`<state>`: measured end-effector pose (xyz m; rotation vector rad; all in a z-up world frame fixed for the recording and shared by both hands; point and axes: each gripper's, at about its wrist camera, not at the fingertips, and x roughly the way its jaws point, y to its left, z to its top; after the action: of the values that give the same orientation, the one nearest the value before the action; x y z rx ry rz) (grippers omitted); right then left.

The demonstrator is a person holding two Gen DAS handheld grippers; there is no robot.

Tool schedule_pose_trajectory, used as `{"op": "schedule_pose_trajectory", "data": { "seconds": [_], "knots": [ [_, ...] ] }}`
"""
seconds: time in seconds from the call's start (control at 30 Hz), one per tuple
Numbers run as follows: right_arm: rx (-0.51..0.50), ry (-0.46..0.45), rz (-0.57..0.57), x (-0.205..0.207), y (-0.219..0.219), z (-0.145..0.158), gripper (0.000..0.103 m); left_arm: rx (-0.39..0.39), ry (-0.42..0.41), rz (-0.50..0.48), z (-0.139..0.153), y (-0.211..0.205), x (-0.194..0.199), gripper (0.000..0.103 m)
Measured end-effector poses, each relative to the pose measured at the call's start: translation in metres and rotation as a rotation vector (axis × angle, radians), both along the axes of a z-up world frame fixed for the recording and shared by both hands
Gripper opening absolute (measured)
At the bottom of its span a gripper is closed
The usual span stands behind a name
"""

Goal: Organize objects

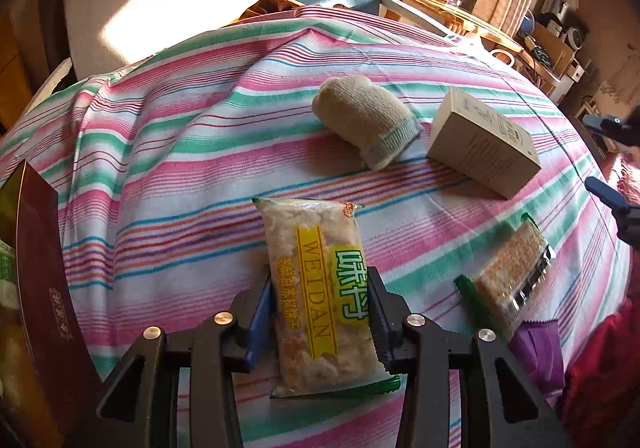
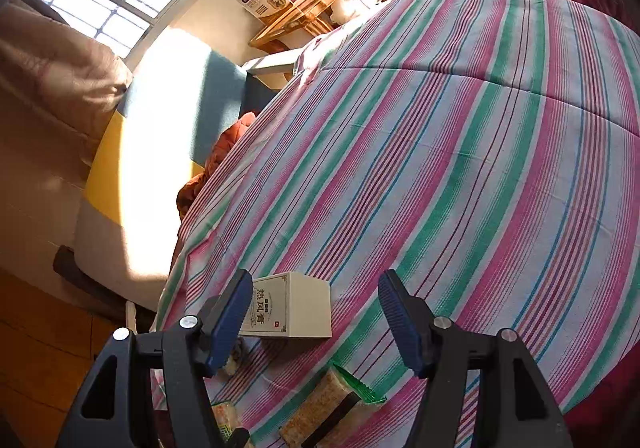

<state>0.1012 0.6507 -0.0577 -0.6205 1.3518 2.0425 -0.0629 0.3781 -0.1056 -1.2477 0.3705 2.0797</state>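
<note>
My left gripper [image 1: 320,312] is shut on a clear snack pack with a yellow and green WEIDAN label [image 1: 320,288], held just above the striped bedsheet [image 1: 180,151]. On the sheet beyond lie a rolled beige sock [image 1: 368,119], a beige carton [image 1: 484,143] and a second snack bar in a green-edged wrapper [image 1: 508,280]. My right gripper [image 2: 316,308] is open and empty, above the sheet; the carton [image 2: 292,312] stands between and just beyond its fingers, and the green-edged bar [image 2: 324,408] lies below it. The right gripper's fingertips show at the left wrist view's right edge [image 1: 612,167].
A dark red box [image 1: 44,288] stands at the left of the bed. A purple wrapper [image 1: 536,352] and red fabric [image 1: 600,388] lie at the right edge. A wooden table [image 2: 320,11] with boxes, a sunlit wall and a window stand beyond the bed.
</note>
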Motion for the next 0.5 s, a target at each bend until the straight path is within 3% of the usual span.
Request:
{"op": "schedule_pose_trajectory", "data": {
  "seconds": [0.2, 0.5],
  "knots": [
    [-0.019, 0.081, -0.107, 0.026, 0.009, 0.002, 0.066, 0.011, 0.068, -0.047, -0.005, -0.015, 0.019, 0.045],
    [-0.026, 0.004, -0.035, 0.005, 0.006, -0.004, 0.066, 0.020, 0.146, -0.054, -0.009, -0.014, 0.027, 0.045]
  ]
}}
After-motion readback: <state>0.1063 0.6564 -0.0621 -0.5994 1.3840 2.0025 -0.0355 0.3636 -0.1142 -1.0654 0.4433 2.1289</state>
